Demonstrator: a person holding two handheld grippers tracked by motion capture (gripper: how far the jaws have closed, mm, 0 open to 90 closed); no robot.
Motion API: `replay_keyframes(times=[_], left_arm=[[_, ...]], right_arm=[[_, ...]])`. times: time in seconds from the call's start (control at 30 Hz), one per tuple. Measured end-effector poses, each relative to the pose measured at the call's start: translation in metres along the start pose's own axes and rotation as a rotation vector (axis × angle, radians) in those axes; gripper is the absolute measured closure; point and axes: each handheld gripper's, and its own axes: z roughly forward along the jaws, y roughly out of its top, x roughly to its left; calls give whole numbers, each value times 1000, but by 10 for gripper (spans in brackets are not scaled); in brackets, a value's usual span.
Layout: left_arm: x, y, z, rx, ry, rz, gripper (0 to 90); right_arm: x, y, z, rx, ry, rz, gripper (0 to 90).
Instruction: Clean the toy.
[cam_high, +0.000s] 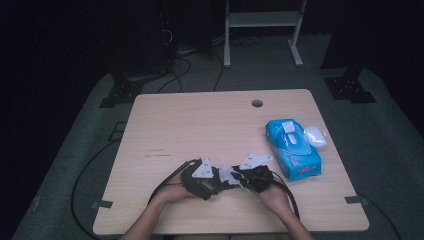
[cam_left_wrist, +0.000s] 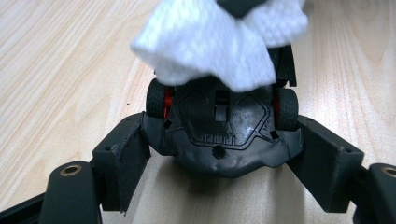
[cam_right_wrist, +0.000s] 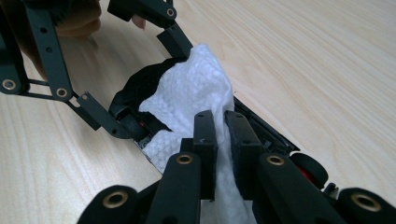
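- Left gripper (cam_high: 212, 186) sat near the front edge of the table (cam_high: 200, 120), its jaws set wide around a black toy car (cam_left_wrist: 219, 133) and pressed against the car's sides; the car was held.
- In the left gripper view the car lay underside up, flat chassis plate toward the camera, red hubs showing inside its black wheels (cam_left_wrist: 155, 98).
- Right gripper (cam_right_wrist: 220, 135) met the left from the opposite side, jaws nearly together and pinching a white wipe (cam_right_wrist: 191, 93) between the pads.
- The wipe was draped over the car's underside, touching it; in the left gripper view it covered the far end of the chassis.
- From the high view the two grippers were just beside each other, wipe (cam_high: 229, 175) between them, both hands coming in from the bottom.
- Blue wipes pack (cam_high: 292, 148) lay flat on the table to the right, well apart from the grippers, its lid flap raised.
- A white lump (cam_high: 316, 135) sat touching the pack's far right side; could not tell what it was.
- Round hole (cam_high: 257, 103) in the table top near the far edge.
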Motion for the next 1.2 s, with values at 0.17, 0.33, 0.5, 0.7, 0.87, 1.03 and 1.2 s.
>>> replay_keyframes(times=[0.17,0.33,0.5,0.7,0.87,1.03,1.2], left_arm=[[1,-1,-1,2,-2,4,238],[2,-1,-1,1,1,5,238],[2,0,0,0,4,0,238],[2,-1,0,-2,4,-4,238],[3,-1,-1,1,4,-3,238],[3,-1,-1,3,3,0,238],[3,-1,-1,-2,-3,-8,238]], right_arm=[[-19,-12,-14,8,-37,46,828],[-34,-31,-34,17,-75,115,828],[-22,-32,-37,-4,-27,100,828],[-13,-27,-31,8,0,49,828],[-26,-35,-39,18,-37,107,828],[-14,-29,-34,14,4,69,827],[-16,-25,-31,18,16,69,827]])
